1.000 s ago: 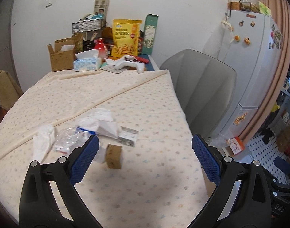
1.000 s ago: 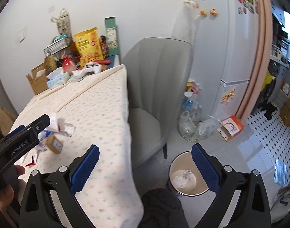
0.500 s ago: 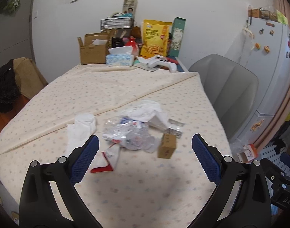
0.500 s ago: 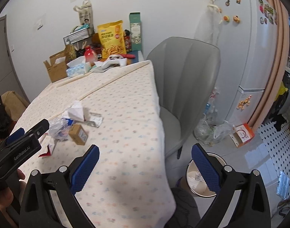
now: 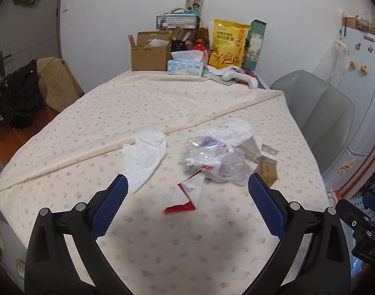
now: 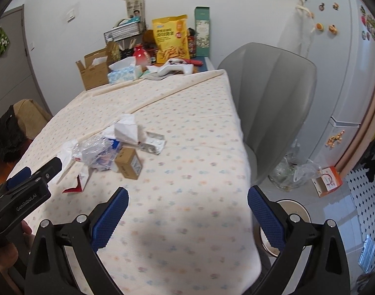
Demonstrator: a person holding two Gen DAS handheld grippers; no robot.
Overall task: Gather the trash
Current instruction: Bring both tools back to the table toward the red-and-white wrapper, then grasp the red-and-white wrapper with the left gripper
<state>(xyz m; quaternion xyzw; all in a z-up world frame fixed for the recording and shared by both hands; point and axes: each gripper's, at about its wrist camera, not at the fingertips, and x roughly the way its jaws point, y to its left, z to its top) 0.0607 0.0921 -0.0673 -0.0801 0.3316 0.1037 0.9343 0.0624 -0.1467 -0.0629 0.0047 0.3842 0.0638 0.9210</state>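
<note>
With both tongs, left (image 5: 187, 196) and right (image 6: 186, 204), hanging wide apart and empty over the table (image 5: 162, 241): risking scattering the trash (image 5: 212, 159) mid-table, or dropping the slippery plastic (image 6: 96, 152) short of the bin (image 6: 294, 207).

Right tongs (image 6: 187, 211) gape wide above the counter (image 6: 192, 132); a small cardboard box (image 6: 128, 163) lies beside crumpled plastic (image 6: 96, 152) toward its left edge.

Matt dotted cloth covers the table (image 5: 162, 103); crinkled glossy clear plastic wrapper (image 5: 212, 162), small brown cardboard box (image 6: 128, 163)
</note>
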